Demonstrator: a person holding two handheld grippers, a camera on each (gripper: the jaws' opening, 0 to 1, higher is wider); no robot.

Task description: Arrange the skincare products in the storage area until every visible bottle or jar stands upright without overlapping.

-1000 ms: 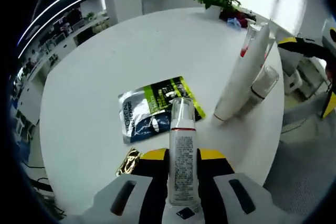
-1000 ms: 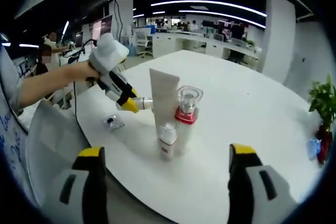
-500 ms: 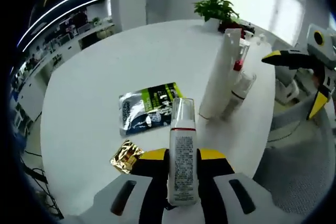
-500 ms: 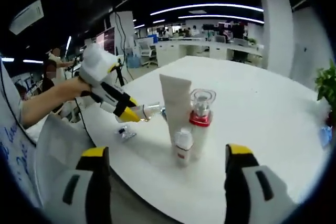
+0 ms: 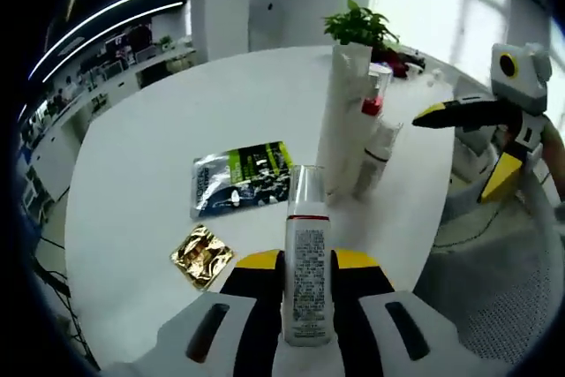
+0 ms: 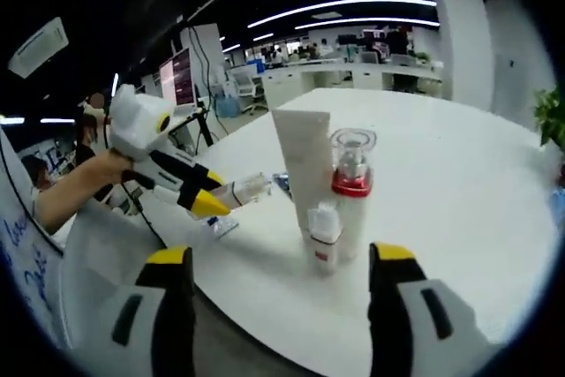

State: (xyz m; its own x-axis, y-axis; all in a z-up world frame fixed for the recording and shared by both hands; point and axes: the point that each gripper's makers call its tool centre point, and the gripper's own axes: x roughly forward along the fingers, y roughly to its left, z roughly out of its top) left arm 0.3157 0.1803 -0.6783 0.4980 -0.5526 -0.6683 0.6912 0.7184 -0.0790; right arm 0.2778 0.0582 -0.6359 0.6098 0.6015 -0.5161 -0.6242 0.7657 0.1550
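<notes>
My left gripper (image 5: pixel 305 262) is shut on a white bottle (image 5: pixel 305 258) with a clear cap and a red band, held lying along the jaws above the table's near edge. From the right gripper view the left gripper (image 6: pixel 205 200) carries that bottle (image 6: pixel 243 190) pointing toward the standing group. Three products stand upright close together: a tall white tube (image 5: pixel 342 116) (image 6: pixel 305 165), a pump bottle with a red collar (image 5: pixel 375 99) (image 6: pixel 351 192), and a small white bottle (image 5: pixel 374 158) (image 6: pixel 323 237). My right gripper (image 6: pixel 281 258) is open, short of them; it is also at the right (image 5: pixel 477 143).
On the round white table (image 5: pixel 141 147), a green and silver sachet (image 5: pixel 237 177) lies flat with a gold foil packet (image 5: pixel 201 254) nearer the edge. A potted plant (image 5: pixel 357 24) stands at the far side. A person's arm (image 6: pixel 75 187) reaches in from the left. Office desks lie behind.
The left gripper keeps the bottle. Both cameras have shifted: the standing group sits nearer the middle of the left view, and the right gripper shows further into it. The three standing products have not moved.
</notes>
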